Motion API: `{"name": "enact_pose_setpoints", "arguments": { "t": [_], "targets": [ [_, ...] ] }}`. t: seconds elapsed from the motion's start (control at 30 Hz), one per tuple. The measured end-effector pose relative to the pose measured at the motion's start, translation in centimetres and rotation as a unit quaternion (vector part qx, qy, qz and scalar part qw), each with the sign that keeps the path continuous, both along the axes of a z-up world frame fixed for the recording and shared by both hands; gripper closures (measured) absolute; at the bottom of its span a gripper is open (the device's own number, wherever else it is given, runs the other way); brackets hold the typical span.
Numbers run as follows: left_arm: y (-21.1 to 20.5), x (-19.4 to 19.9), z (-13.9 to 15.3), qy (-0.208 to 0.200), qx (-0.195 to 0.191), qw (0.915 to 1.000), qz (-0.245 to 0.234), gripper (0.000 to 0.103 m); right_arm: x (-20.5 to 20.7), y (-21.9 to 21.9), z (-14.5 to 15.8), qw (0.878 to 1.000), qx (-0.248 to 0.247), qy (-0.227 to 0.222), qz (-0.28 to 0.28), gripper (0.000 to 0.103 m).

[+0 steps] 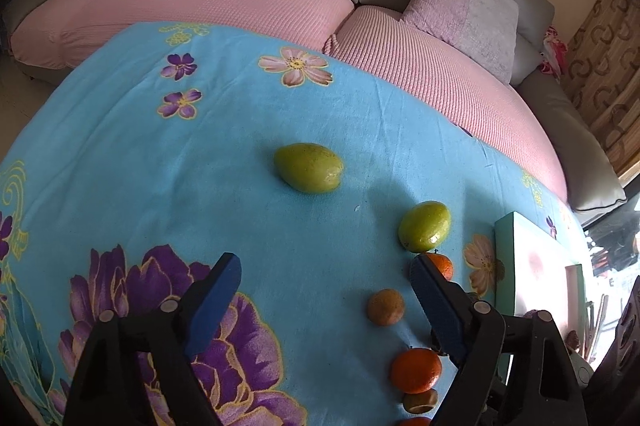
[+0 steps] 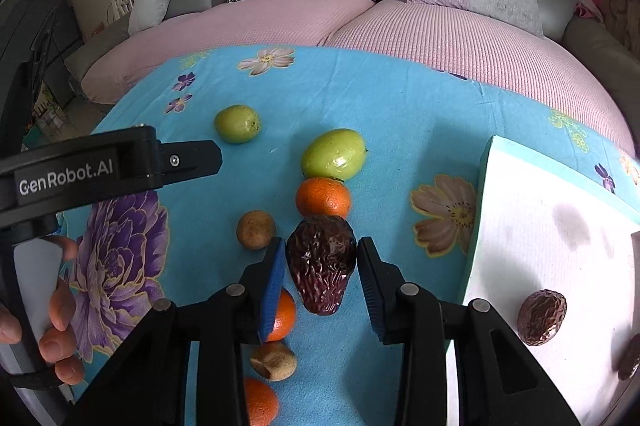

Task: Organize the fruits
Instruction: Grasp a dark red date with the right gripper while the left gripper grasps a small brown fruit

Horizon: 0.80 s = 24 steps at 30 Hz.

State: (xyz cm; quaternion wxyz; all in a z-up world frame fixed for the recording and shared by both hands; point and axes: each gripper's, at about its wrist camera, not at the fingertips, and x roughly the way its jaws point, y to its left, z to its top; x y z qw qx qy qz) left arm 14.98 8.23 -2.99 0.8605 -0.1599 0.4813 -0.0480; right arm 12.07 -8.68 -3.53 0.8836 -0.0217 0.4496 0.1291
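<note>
In the right wrist view my right gripper (image 2: 322, 266) is shut on a dark wrinkled fruit (image 2: 322, 262), held at its sides just above the blue cloth. Behind it lie an orange (image 2: 323, 197) and a green fruit (image 2: 333, 153). A second green fruit (image 2: 237, 123) sits farther left. A brown fruit (image 2: 256, 230) and more oranges (image 2: 282, 314) lie under the left finger. My left gripper (image 1: 326, 302) hangs open over the cloth with nothing between its fingers. Its own view shows the green fruits (image 1: 309, 167) ahead and an orange (image 1: 416, 370) by the right finger.
A white board with a teal rim (image 2: 520, 209) lies at the right and carries another wrinkled fruit (image 2: 542, 318). A hand (image 2: 60, 326) holds the left tool's black housing (image 2: 80, 173). A pink-covered sofa (image 1: 200, 1) with cushions runs along the table's far edge.
</note>
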Motion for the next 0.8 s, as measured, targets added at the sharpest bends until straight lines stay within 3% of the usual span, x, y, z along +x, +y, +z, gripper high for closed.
{"name": "enact_pose_setpoints", "arguments": {
  "t": [0.17,0.33,0.77,0.8],
  "targets": [
    [-1.7,-0.3,-0.2,0.007,-0.006,0.9995,-0.030,0.026,-0.9,-2.3,2.2,0.999,0.012,-0.031,-0.022,0.065],
    [-3.0,-0.5,-0.8,0.022,-0.021,0.9979,-0.057,0.051,-1.4,-4.3,3.6,0.998,0.011,-0.053,-0.040,0.069],
    [-4.9,-0.4,-2.2,0.047,-0.014,0.9951,-0.085,0.070,-1.4,-5.8,3.5,0.998,0.009,-0.050,-0.046,0.069],
    [-5.0,-0.4,-2.3,0.049,-0.012,0.9951,-0.085,0.076,-1.4,-5.8,3.4,0.998,0.006,-0.048,-0.045,0.069]
  ]
}}
